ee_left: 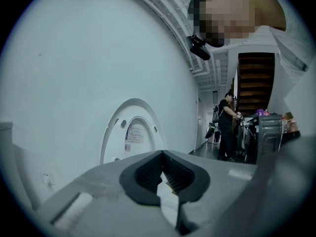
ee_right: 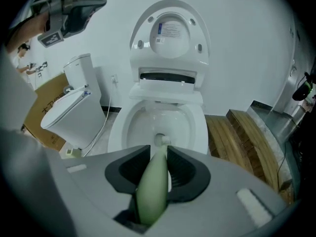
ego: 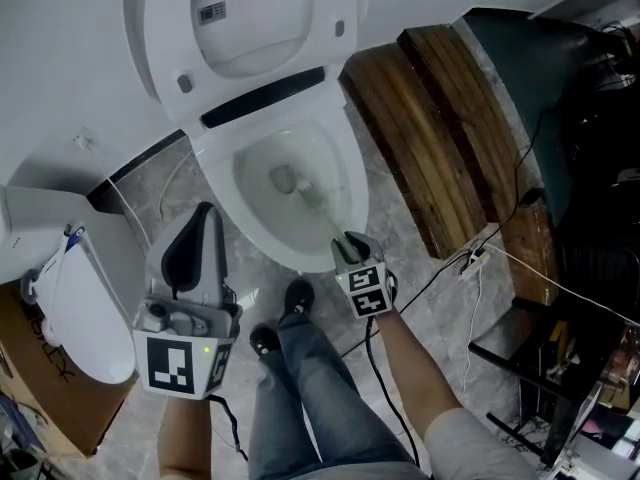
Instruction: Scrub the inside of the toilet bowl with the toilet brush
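Firmly, right hand-held gripper [ee_right: 159, 154] clamps toilet brush [ee_right: 152, 189] in the bowl [ee_right: 116, 127]; left hand-held gripper [ee_left: 163, 176] closed, empty; lid label [ee_right: 173, 31] illegible.

Plain white wall [ego: 60, 78] running behind, grey marble-look floor [ego: 395, 258] showing underneath, wooden planks [ego: 440, 138] lying on the right, cardboard box [ego: 40, 373] sitting on the left.

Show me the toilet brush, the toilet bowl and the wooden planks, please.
toilet brush [ee_right: 152, 186]: right gripper view, on its green handle between the jaws.
toilet bowl [ego: 252, 171]: head view, on the bare inner wall.
wooden planks [ego: 410, 138]: head view, on the left plank's top face.
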Available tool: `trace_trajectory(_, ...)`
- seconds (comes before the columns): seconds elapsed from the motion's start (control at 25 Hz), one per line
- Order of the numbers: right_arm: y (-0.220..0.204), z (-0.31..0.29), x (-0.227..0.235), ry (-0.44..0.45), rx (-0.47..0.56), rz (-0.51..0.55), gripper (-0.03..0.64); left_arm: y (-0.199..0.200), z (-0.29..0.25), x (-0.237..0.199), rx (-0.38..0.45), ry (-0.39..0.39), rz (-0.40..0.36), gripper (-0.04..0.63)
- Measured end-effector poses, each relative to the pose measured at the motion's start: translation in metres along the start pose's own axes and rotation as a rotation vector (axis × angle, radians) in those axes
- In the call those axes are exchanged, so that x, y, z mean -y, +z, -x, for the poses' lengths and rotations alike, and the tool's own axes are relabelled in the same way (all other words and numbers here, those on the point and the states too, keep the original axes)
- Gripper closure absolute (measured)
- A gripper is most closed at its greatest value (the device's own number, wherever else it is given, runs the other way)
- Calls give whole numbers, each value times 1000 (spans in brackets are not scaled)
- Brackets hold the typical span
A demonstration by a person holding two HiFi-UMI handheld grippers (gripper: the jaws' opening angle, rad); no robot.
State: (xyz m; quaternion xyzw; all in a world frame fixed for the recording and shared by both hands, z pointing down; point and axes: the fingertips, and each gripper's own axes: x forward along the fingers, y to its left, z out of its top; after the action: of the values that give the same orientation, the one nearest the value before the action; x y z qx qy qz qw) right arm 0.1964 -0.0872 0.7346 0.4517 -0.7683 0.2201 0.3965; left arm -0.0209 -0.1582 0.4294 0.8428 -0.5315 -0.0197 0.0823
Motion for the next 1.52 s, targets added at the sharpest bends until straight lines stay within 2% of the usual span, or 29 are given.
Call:
trace_trajectory(0.84,49,-28,37,-55,51,10,509,-3,-29,-11,5,23,15,592)
trace_trajectory(1.0,59,-36,41,-51,58,5,509,-7,-31,-19,-16,47,7,592)
trace_trajectory(1.52,86,-61,41,-18,75,21,509,-4,-42,-32,0,86,10,592)
